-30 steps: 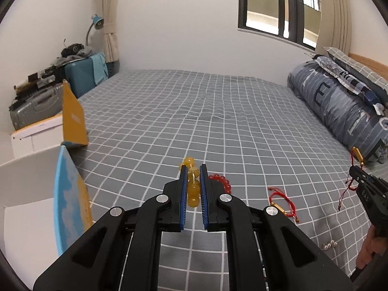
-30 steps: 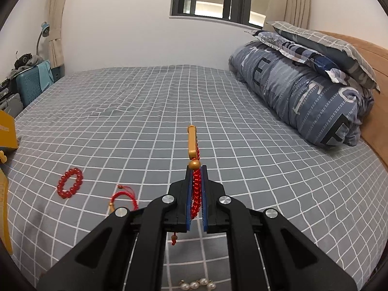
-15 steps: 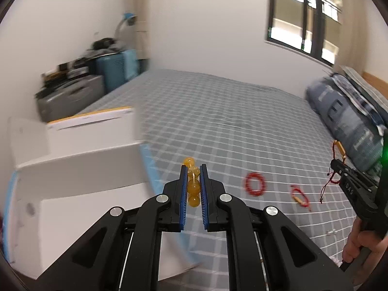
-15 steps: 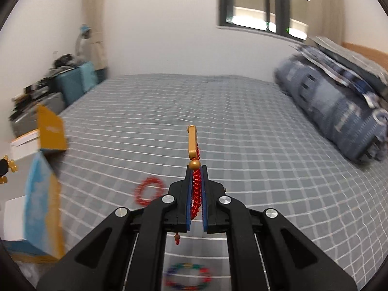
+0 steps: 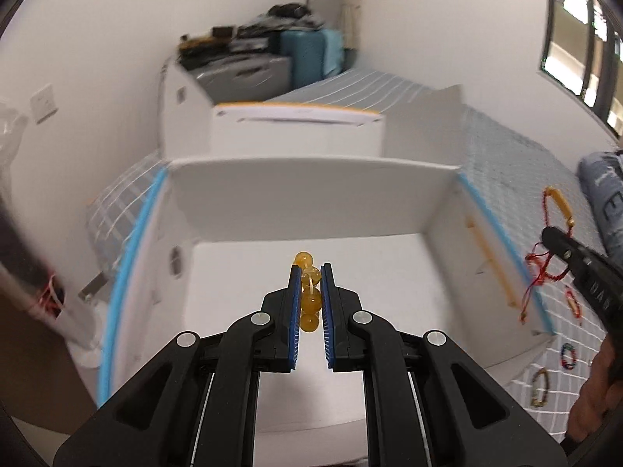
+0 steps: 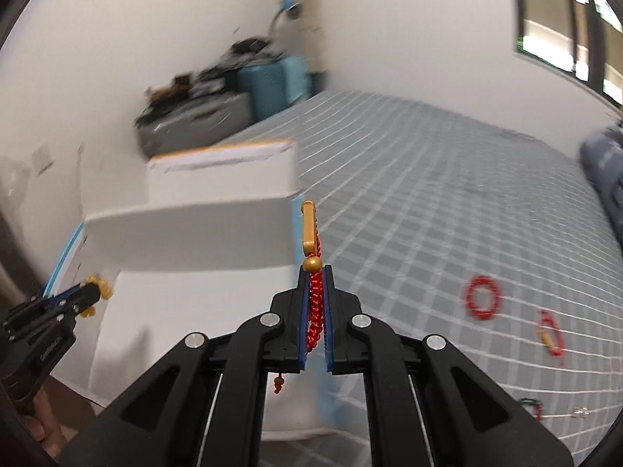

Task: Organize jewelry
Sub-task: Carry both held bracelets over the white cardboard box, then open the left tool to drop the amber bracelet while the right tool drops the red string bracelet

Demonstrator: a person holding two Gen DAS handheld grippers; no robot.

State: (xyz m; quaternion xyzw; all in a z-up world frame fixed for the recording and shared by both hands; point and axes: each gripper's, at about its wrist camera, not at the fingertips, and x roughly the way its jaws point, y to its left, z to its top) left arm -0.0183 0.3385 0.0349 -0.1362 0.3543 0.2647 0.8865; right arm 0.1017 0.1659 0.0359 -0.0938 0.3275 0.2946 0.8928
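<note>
My left gripper [image 5: 310,272] is clamped on an amber bead bracelet [image 5: 309,297] at frame centre, over the white floor of the open white box [image 5: 311,202]. My right gripper [image 6: 316,272] pinches a red braided bracelet [image 6: 315,307] with a gold tube, at the box's right edge. At lower right, a red bead bracelet [image 6: 483,297] lies on the grey checked bedsheet [image 6: 428,194].
</note>
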